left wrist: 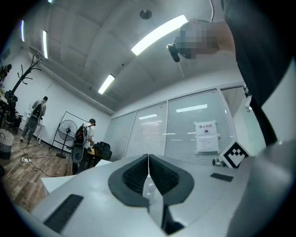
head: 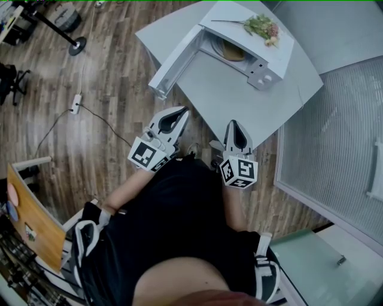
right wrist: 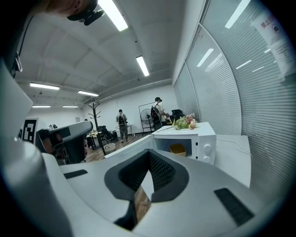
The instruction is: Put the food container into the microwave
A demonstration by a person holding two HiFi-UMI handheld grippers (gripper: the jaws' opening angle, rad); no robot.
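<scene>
The white box-shaped microwave [head: 230, 18] stands on the pale grey table [head: 239, 101] with its door [head: 173, 60] swung wide open. A small yellowish food container [right wrist: 178, 149] already sits inside the cavity, on the floor of the oven toward the control-panel side. That is where the job wants it, though nothing here tells me what put it there. A sprig of pink and green flowers [head: 262, 27] lies on the oven's top. The person stands back from the table. The left gripper [head: 181, 112] and the right gripper [head: 235, 122] are drawn in close to the body, well apart from the microwave. Each has its ribbed black pads pressed together at the tips, clenched on nothing. As I judge it, the placing itself needs no more carrying. Doing it well now comes down to where the container sits. It should be flat and far enough behind the sill that the door could swing past it. From here it looks level, but I cannot tell how deep it lies.
</scene>
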